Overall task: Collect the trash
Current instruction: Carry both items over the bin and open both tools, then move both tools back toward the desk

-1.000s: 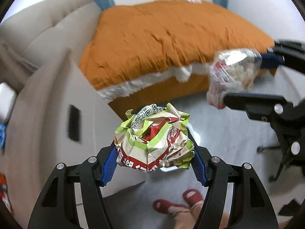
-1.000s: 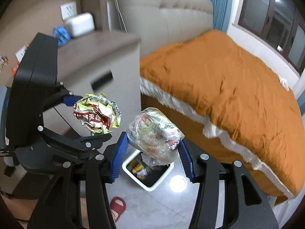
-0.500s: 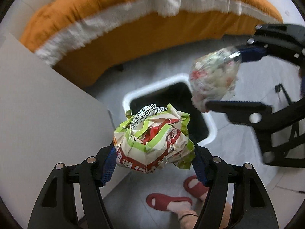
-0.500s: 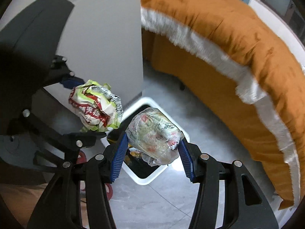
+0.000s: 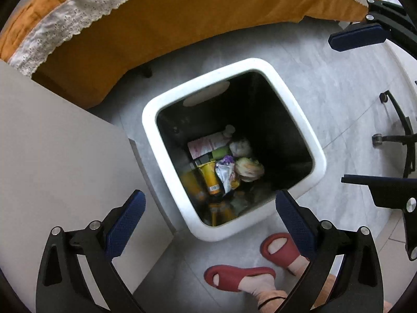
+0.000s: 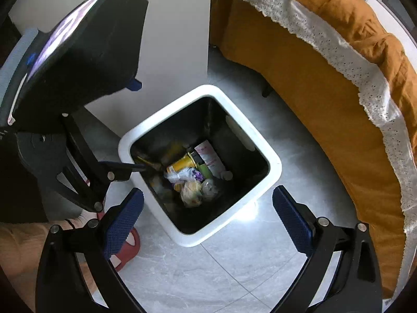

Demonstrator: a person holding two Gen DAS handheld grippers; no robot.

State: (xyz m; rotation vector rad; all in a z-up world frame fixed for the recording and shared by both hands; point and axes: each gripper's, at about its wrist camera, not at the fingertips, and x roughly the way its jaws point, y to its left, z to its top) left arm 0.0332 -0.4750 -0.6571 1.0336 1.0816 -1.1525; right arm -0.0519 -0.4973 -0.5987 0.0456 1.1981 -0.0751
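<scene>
A white waste bin with a dark inside stands on the grey floor. Bottles, wrappers and crumpled wads lie at its bottom. One pale wad looks blurred. Directly above the bin's near rim, my left gripper points steeply down. Its jaws are opening and nothing is between them. My right gripper hangs over the bin too, its jaws opening with nothing between them. Each gripper shows in the other's view, the right gripper and the left gripper.
A bed with an orange cover and white lace trim runs behind the bin. A pale cabinet stands against the bin's left side. A person's feet in red slippers stand by the near rim. A black chair base is at the right.
Both grippers have dropped down over the bin and opened wide. The red-and-green wrapper wad and the clear plastic wad have left the jaws.
</scene>
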